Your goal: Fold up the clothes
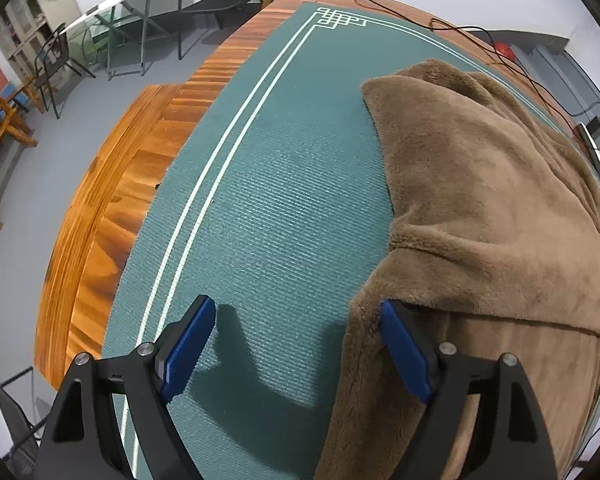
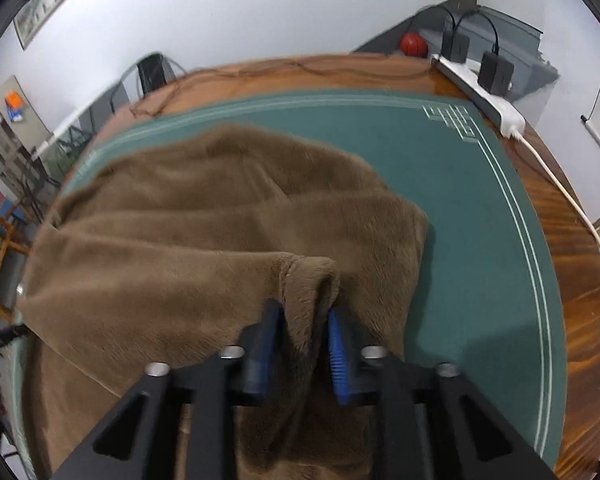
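The right gripper (image 2: 302,322) has a raised ridge of the brown fleece garment (image 2: 204,216) standing between its 2 blue pads (image 2: 338,356); the pads flank the fold closely, but blur makes it impossible to say whether they press on it, so the grip reads as loosening rather than firm. The left gripper (image 1: 296,342) hangs spread wide and grasping nothing, 1 pad (image 1: 190,350) over bare green mat (image 1: 268,208), the other just at the garment's near edge, apparently poised to take that hem for the next fold. The garment lies heaped across the mat's middle, doubled over itself in thick layers, well short of a neat fold. The mat covers a wooden table (image 1: 112,208), giving a flat working surface. Along the far table edge sit a white power strip (image 2: 488,98) with 2 black adapters and loose cables, clear of the cloth. Much stays unseen: the garment's near portion runs under both grippers, its shape is unreadable, and the right wrist view is smeared. A dark object at that view's left edge cannot be identified.
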Demonstrator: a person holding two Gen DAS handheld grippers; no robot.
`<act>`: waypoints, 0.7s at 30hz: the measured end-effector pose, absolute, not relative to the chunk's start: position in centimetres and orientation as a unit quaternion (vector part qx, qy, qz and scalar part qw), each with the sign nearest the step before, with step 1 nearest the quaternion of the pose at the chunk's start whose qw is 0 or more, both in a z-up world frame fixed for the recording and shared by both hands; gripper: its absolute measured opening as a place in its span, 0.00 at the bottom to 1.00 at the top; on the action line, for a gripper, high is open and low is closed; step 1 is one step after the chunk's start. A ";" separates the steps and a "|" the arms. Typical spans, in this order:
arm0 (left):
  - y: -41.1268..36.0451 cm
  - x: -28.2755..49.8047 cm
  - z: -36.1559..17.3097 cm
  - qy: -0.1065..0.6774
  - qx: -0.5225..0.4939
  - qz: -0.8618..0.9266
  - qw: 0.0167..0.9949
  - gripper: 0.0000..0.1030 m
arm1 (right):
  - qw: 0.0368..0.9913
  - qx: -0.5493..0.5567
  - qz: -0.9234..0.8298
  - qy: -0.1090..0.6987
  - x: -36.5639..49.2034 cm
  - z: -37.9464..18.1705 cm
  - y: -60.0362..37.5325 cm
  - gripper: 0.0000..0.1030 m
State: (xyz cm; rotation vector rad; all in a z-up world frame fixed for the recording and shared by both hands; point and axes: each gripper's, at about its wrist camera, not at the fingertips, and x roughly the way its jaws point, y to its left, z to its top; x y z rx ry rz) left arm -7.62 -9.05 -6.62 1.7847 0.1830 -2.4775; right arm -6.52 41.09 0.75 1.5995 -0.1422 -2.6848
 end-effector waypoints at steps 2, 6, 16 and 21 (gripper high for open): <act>-8.9 -7.3 -5.9 0.051 0.577 -0.814 0.040 0.84 | -0.003 0.506 -0.862 -0.038 -6.0 1.0 41.4 0.65; -9.7 -6.5 -4.2 0.040 0.567 -0.821 0.051 0.84 | -0.043 0.477 -0.877 -0.023 -5.0 2.5 42.3 0.70; -3.1 -7.9 0.1 0.031 0.515 -0.857 -0.013 0.84 | 0.067 0.444 -0.893 0.035 -3.5 4.2 35.6 0.70; 0.3 -11.4 -2.4 -0.008 0.536 -0.844 -0.029 0.84 | 0.097 0.480 -0.870 0.059 -3.8 1.3 33.1 0.70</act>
